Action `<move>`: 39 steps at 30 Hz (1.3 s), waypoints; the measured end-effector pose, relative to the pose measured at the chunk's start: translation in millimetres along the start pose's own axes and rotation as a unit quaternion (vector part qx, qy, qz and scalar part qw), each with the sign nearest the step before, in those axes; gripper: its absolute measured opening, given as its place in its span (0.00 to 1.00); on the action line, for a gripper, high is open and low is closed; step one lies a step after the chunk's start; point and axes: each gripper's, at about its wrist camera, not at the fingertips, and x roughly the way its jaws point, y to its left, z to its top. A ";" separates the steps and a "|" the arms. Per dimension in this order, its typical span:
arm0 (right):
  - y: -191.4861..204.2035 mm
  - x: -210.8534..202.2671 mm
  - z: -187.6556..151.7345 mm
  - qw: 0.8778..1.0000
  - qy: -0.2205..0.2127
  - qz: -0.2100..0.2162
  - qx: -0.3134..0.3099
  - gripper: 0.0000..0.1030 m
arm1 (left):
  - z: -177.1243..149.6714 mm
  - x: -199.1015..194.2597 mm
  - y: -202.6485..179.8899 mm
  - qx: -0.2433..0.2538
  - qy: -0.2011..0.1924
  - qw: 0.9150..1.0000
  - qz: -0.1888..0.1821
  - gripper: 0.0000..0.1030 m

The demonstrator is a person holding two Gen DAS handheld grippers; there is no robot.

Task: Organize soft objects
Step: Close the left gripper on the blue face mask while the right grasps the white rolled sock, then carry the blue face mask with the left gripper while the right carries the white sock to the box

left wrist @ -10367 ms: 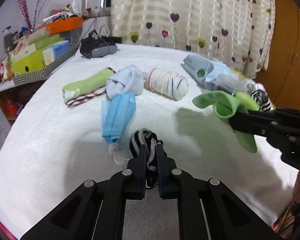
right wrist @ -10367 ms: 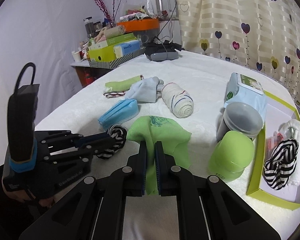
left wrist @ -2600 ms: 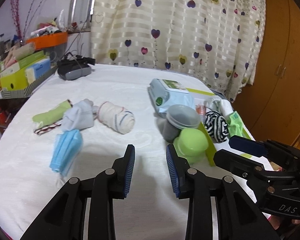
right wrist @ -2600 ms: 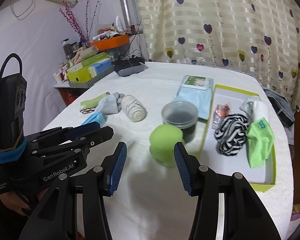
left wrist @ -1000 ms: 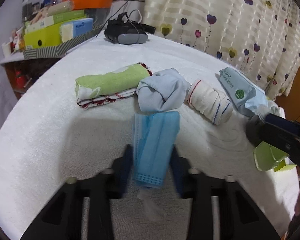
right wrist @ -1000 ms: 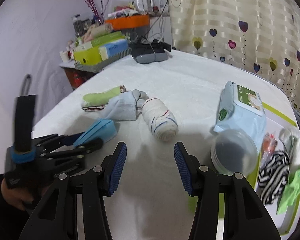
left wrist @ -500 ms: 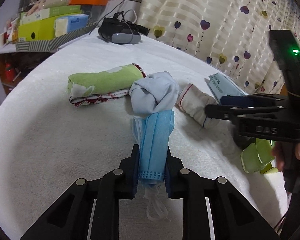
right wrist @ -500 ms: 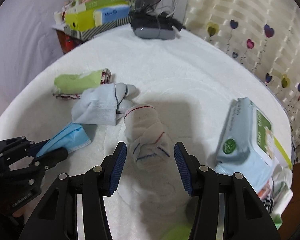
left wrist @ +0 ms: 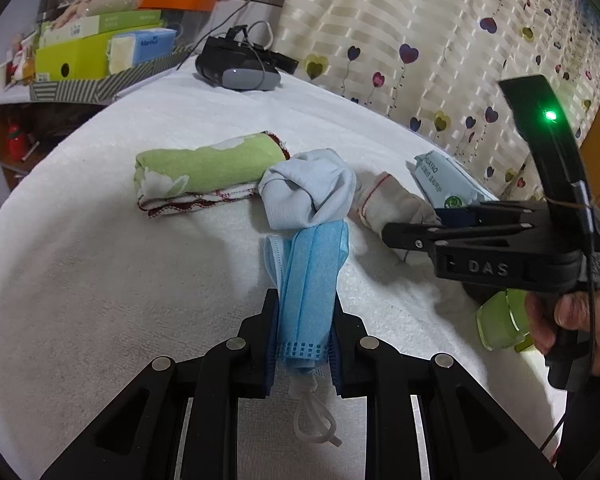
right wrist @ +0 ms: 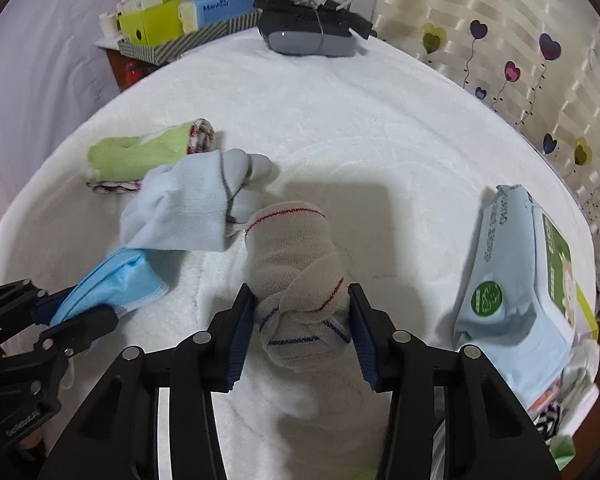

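A folded blue face mask (left wrist: pixel 312 280) lies on the white cloth-covered table (left wrist: pixel 100 280), and my left gripper (left wrist: pixel 305 308) is shut on its near end; the ear loops trail out behind the pads. In the right wrist view the same left gripper (right wrist: pixel 80 304) and mask (right wrist: pixel 120 280) show at lower left. My right gripper (right wrist: pixel 300 294) straddles a rolled white sock with red and blue stripes (right wrist: pixel 296 248); its jaws are closing, with the pads close beside the roll and not squeezing it. A light blue sock bundle (left wrist: pixel 308 192) and a green rolled cloth (left wrist: pixel 204 168) lie just beyond.
A pale blue wet-wipes pack (right wrist: pixel 512 280) lies at the right, beside the yellow-green tray's edge (right wrist: pixel 588 312). A grey headset (right wrist: pixel 308 36) sits at the table's far side, near stacked boxes (right wrist: pixel 180 12). A green lid (left wrist: pixel 500 320) rests under the right hand.
My left gripper has closed on the mask's end. My right gripper has come down over the white striped sock roll, and its jaws have narrowed around it.
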 end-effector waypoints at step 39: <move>-29.6 -153.1 -132.9 0.964 -0.206 0.076 0.150 0.45 | -16.8 -94.4 -102.7 0.070 -0.091 0.993 -0.017 0.19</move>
